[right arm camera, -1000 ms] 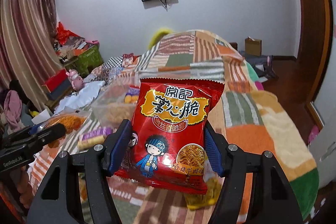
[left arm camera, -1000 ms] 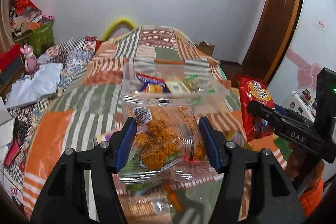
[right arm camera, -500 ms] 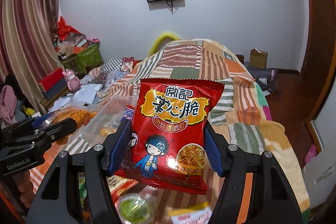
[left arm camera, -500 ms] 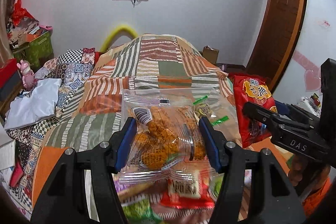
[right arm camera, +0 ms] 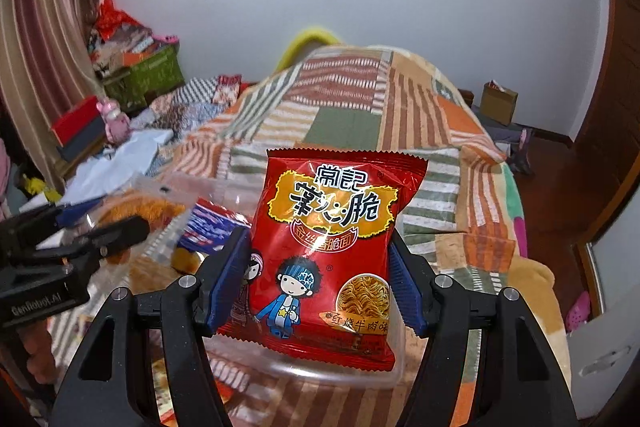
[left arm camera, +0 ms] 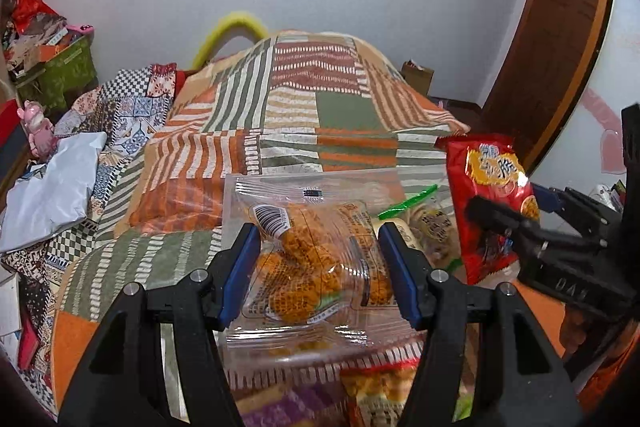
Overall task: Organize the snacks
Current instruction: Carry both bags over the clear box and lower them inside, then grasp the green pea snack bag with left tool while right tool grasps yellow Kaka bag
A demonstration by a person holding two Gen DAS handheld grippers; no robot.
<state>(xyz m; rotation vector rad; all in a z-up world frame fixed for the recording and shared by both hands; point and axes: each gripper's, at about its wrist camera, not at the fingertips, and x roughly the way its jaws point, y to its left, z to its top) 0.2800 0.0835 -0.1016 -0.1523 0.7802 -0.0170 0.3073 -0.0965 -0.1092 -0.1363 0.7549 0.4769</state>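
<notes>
My left gripper [left arm camera: 318, 269] is shut on a clear packet of orange fried snacks [left arm camera: 308, 259] and holds it over a clear plastic container [left arm camera: 280, 357] on the bed. My right gripper [right arm camera: 318, 283] is shut on a red noodle-snack bag [right arm camera: 328, 259], held upright above the same container [right arm camera: 320, 371]. In the left wrist view the right gripper [left arm camera: 532, 231] and its red bag [left arm camera: 490, 203] are at the right. In the right wrist view the left gripper [right arm camera: 80, 231] with its orange packet [right arm camera: 136, 207] is at the left.
Loose snack packets lie on the striped patchwork bedspread [left arm camera: 312, 107] around the container: a blue-and-red one [right arm camera: 212, 227], a green-tabbed one [left arm camera: 432, 223], purple and yellow ones [left arm camera: 340, 399] at the front. Clutter and boxes [left arm camera: 52, 67] line the left wall. A wooden door [left arm camera: 548, 67] is at the right.
Both grippers have moved back toward me over the bed, each still holding its packet. The container has shifted from ahead of the left gripper to beneath both.
</notes>
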